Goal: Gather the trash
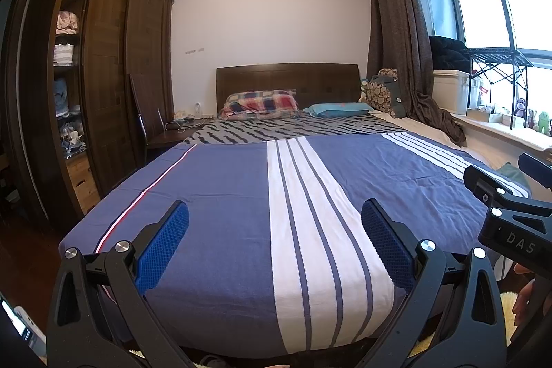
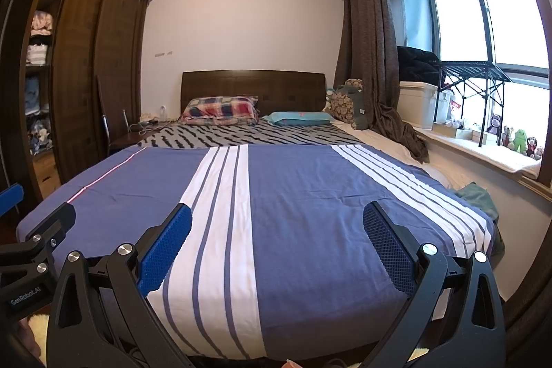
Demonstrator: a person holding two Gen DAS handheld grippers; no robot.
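Observation:
I see no trash in either view. My left gripper (image 1: 275, 209) is open and empty, held over the foot of a bed with a blue and white striped cover (image 1: 224, 195). My right gripper (image 2: 277, 211) is open and empty too, beside the left one over the same cover (image 2: 310, 188). The right gripper's body shows at the right edge of the left wrist view (image 1: 510, 212). The left gripper's body shows at the left edge of the right wrist view (image 2: 38, 247).
A plaid pillow (image 1: 260, 103) and a teal pillow (image 1: 339, 109) lie by the dark headboard (image 1: 288, 78). A wooden wardrobe (image 1: 103, 75) stands left. A curtain (image 1: 396, 33), storage box (image 1: 450, 88), folding rack (image 2: 472, 75) and plush toys (image 2: 517, 138) line the window side. A green cloth (image 2: 477, 195) lies at the bed's right edge.

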